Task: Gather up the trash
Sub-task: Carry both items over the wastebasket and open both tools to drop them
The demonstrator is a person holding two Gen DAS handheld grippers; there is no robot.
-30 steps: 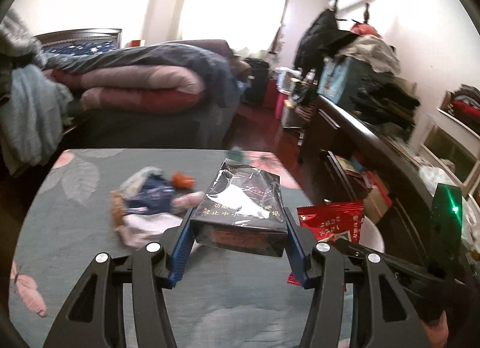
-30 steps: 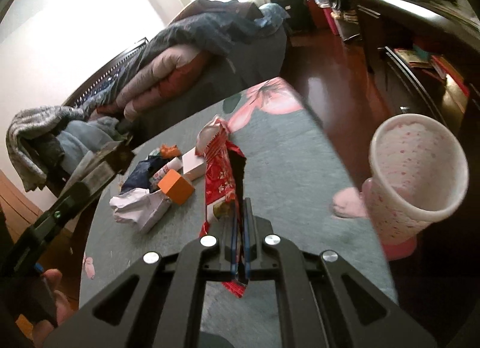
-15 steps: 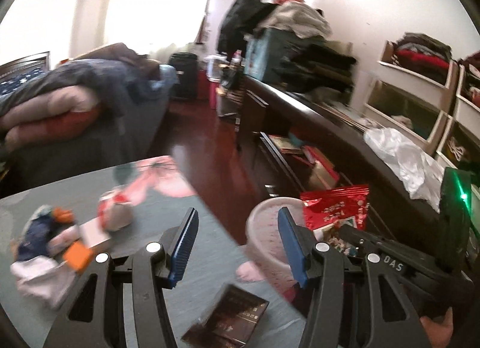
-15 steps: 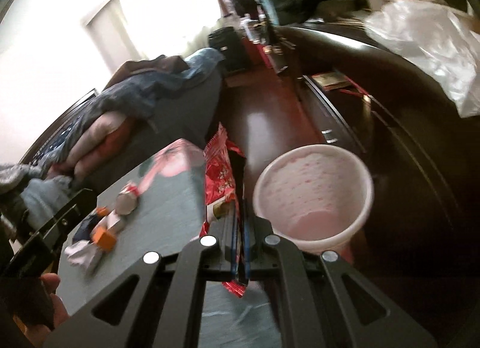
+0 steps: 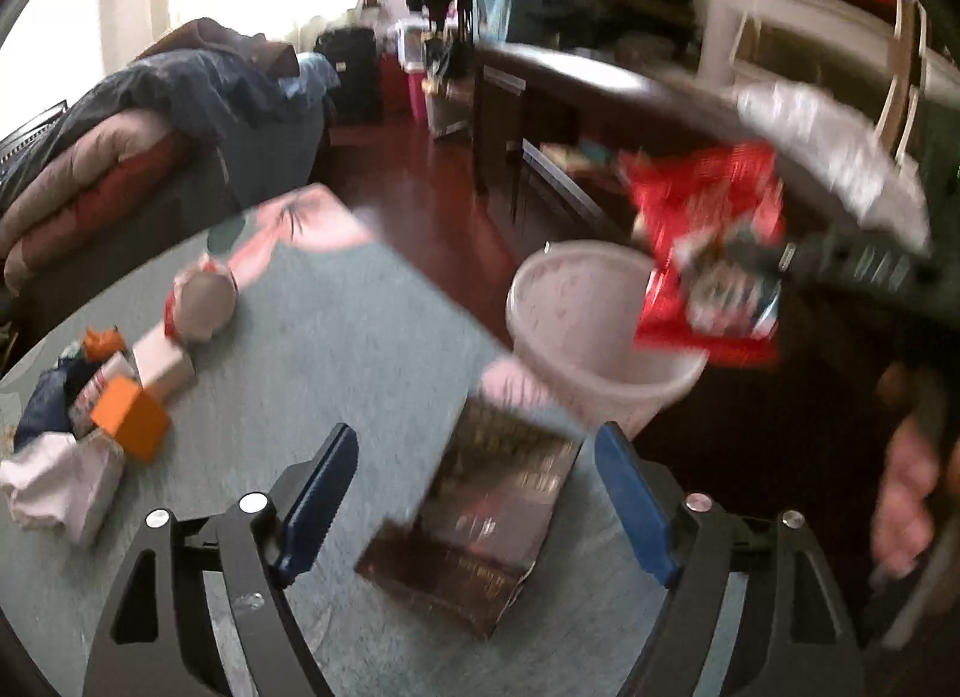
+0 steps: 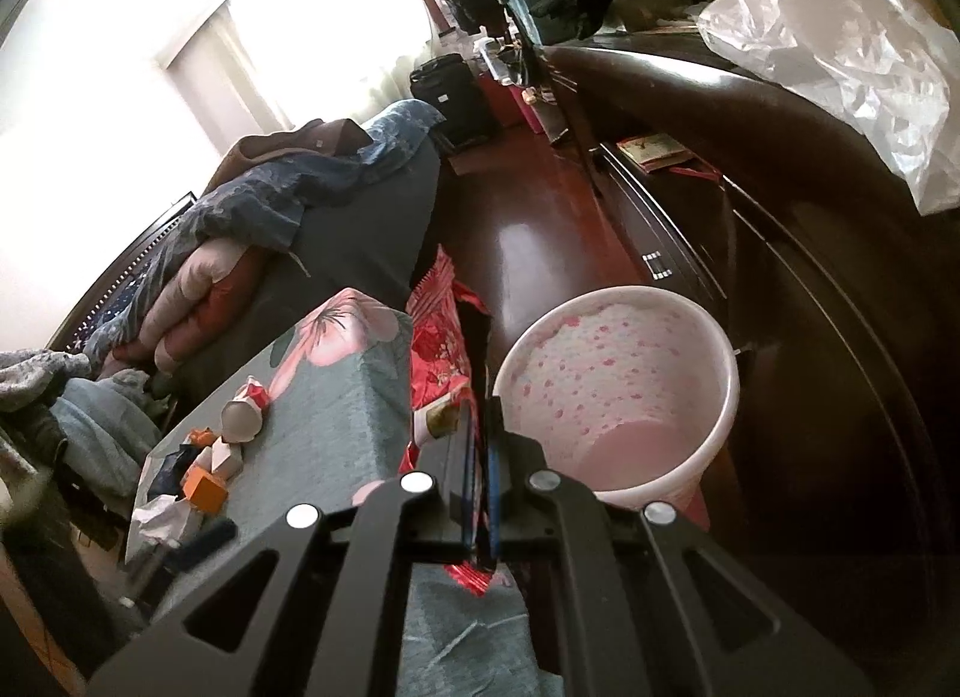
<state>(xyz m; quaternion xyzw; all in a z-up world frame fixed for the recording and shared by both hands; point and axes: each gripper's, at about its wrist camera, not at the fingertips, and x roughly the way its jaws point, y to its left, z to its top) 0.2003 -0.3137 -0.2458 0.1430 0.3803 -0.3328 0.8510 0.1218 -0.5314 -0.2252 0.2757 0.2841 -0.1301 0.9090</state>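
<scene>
My left gripper [image 5: 474, 457] is open and empty above a dark foil box [image 5: 480, 523] that lies on the teal tablecloth [image 5: 336, 337] near its right edge. My right gripper [image 6: 478, 427] is shut on a red snack wrapper [image 6: 441, 349] and holds it beside the rim of a pink speckled bin [image 6: 618, 391]. In the left wrist view the wrapper [image 5: 714, 253] hangs over the bin [image 5: 594, 337], which stands on the floor just off the table edge.
More trash lies at the table's left: an orange block [image 5: 129, 418], a crumpled cup [image 5: 201, 304], white paper [image 5: 60, 487] and dark scraps. A dark cabinet [image 6: 780, 217] with a plastic bag [image 6: 852, 42] stands right; a bed [image 6: 288, 205] lies behind.
My left gripper opened and the dark box dropped from it onto the table. Both grippers swung right, and the red wrapper moved from over the table to beside the bin.
</scene>
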